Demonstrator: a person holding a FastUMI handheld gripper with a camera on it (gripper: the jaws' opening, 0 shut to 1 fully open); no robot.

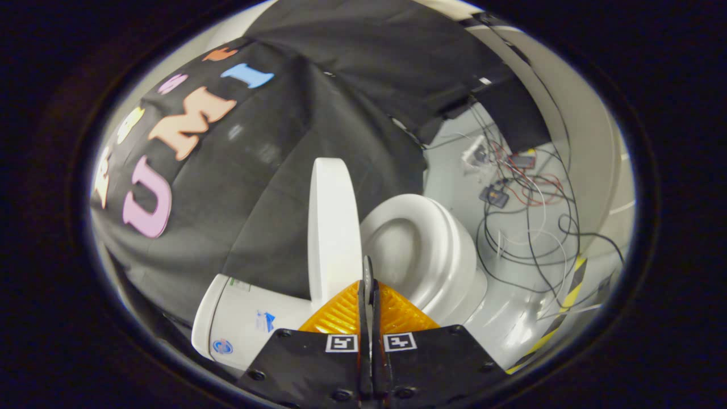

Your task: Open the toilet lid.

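Black cloth [272, 187] is hung as the backdrop well beyond the fingers, and a pale floor [454, 170] is seen past them to the right, strewn with tangled cables [528, 227] and a few small electronic boards [494, 196]. A yellow-and-black striped tape [571, 289] is laid across the floor further to the right.

The gripper [367, 284] is seen with its two orange fingers [341, 315] brought together, tips meeting with no gap between them and nothing held. Two square markers [369, 342] are carried on the black body behind the fingers.

Just ahead of the fingertips and slightly left, the toilet lid [334, 227] is stood raised, seen nearly edge-on and upright. The lid appears to be just clear of the fingertips, though contact cannot be ruled out from this angle. Ahead and to the right, the seat and bowl [420, 250] are exposed. To the left of the fingers, the white tank [238, 324] is seen, with small stickers on it.
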